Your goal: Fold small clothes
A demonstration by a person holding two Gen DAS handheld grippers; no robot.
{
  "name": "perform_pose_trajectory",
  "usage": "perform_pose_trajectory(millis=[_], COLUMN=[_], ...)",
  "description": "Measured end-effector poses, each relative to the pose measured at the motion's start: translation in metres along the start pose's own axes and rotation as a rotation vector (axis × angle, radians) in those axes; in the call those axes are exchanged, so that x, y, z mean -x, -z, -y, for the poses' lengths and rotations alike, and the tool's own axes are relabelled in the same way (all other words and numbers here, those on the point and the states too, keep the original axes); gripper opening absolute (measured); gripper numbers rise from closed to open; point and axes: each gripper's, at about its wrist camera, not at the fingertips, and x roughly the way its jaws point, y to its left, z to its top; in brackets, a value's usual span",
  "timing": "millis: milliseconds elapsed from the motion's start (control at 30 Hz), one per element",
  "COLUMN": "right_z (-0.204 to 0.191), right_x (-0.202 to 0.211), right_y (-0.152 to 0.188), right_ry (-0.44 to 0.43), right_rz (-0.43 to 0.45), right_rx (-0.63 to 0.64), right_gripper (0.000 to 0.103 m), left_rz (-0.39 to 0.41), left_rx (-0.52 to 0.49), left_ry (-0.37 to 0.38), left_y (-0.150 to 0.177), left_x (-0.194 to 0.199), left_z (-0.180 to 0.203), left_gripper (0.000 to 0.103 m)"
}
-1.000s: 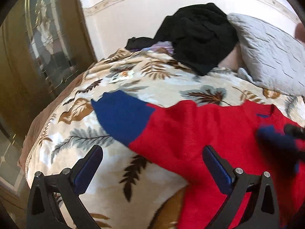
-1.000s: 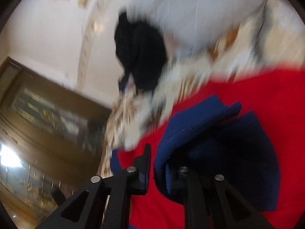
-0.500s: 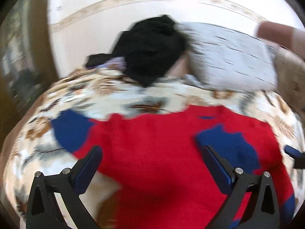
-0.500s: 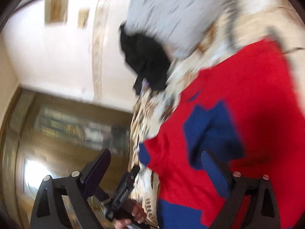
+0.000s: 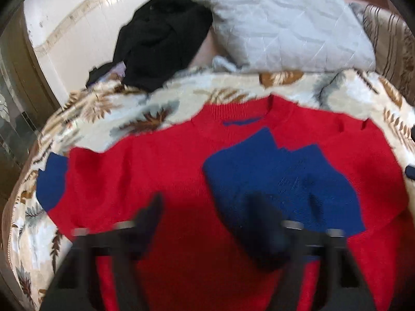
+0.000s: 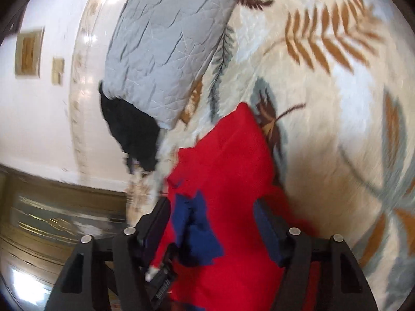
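A red sweater [image 5: 160, 171] with blue cuffs lies flat on the leaf-print blanket [image 5: 109, 119]. Its right sleeve is folded across the chest, so the blue cuff [image 5: 280, 178] lies on the red body. The left sleeve's blue cuff [image 5: 50, 178] lies stretched out at the left. My left gripper [image 5: 207, 212] is blurred, partly open and empty above the sweater's middle. My right gripper [image 6: 211, 220] is open and empty over the sweater's right edge [image 6: 233, 155], with the folded blue cuff [image 6: 197, 230] between its fingers' line of sight.
A grey quilted pillow [image 5: 280, 23] and a heap of black clothes [image 5: 158, 36] lie at the head of the bed against a white wall. A wooden glass-fronted cabinet [image 6: 52, 220] stands at the bed's left side. A striped cushion [image 5: 389, 51] sits at the right.
My right gripper has let go of the blue cuff, laid on the sweater's chest, and drawn back to the right edge. My left gripper has swung right and its fingers have narrowed.
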Motion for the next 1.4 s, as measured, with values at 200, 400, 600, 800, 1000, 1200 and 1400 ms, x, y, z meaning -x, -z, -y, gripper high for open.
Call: perform_pose_trajectory(millis=[200, 400, 600, 800, 1000, 1200, 1400], right_z=[-0.028, -0.036, -0.038, -0.038, -0.044, -0.039, -0.048], right_x=[-0.015, -0.023, -0.022, -0.026, -0.036, -0.041, -0.04], right_y=[0.011, 0.033, 0.04, 0.042, 0.046, 0.046, 0.051], right_ry=[0.259, 0.389, 0.422, 0.45, 0.499, 0.515, 0.507], right_rz=[-0.018, -0.05, -0.033, -0.039, -0.052, -0.075, -0.056], right_rx=[0.251, 0.382, 0.405, 0.424, 0.474, 0.458, 0.464], right_gripper=[0.037, 0.037, 0.037, 0.037, 0.037, 0.037, 0.036], left_rz=[-0.019, -0.028, 0.09, -0.097, -0.073, -0.093, -0.127], left_rx=[0.049, 0.076, 0.02, 0.017, 0.031, 0.093, 0.201], left_ry=[0.07, 0.153, 0.134, 0.029, 0.108, 0.165, 0.136], left_y=[0.002, 0.0, -0.005, -0.005, -0.005, 0.0, 0.022], left_x=[-0.003, 0.003, 0.028, -0.019, -0.011, 0.006, 0.016], left_z=[-0.01, -0.012, 0.01, 0.012, 0.004, -0.038, -0.112], left_gripper=[0.01, 0.01, 0.091, 0.068, 0.021, 0.023, 0.023])
